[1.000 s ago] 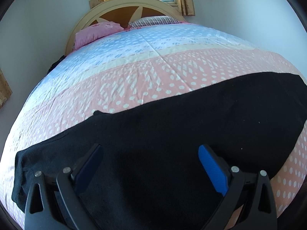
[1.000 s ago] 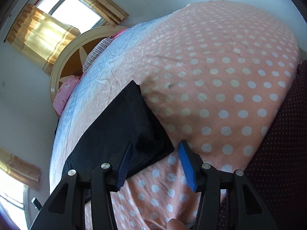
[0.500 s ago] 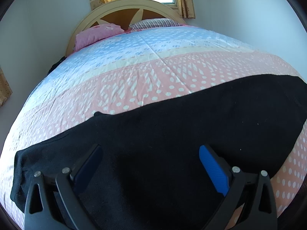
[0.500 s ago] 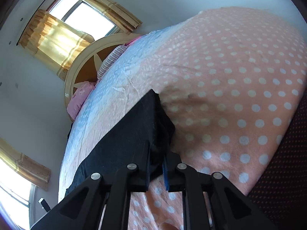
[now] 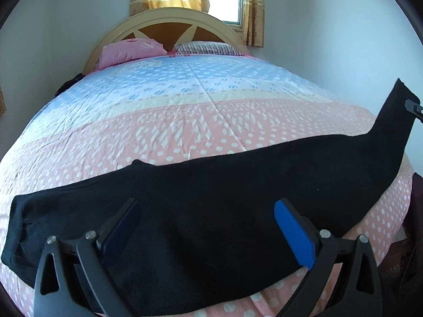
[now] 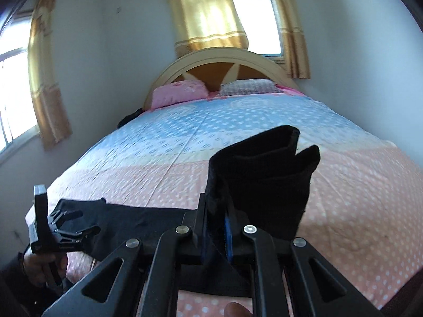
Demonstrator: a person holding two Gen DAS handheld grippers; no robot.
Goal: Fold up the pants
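Black pants (image 5: 224,198) lie lengthwise across the near part of the bed. My left gripper (image 5: 208,229) is open, low over the middle of the pants, touching nothing I can see. My right gripper (image 6: 215,235) is shut on the leg end of the pants (image 6: 264,174) and holds it lifted above the bed; the cuffs stand up in front of the camera. In the left wrist view the lifted end (image 5: 394,121) rises at the far right. The left gripper (image 6: 68,227) also shows in the right wrist view, at the left.
The bed has a pink and blue dotted cover (image 5: 185,111). Two pillows (image 5: 132,51) lie by the round headboard (image 5: 169,23). Curtained windows (image 6: 211,15) are behind it. White walls close in on both sides. Dark dotted fabric (image 5: 415,224) is at the right edge.
My right gripper closed on the leg end of the pants and lifted it off the bed. The left gripper stayed open over the middle.
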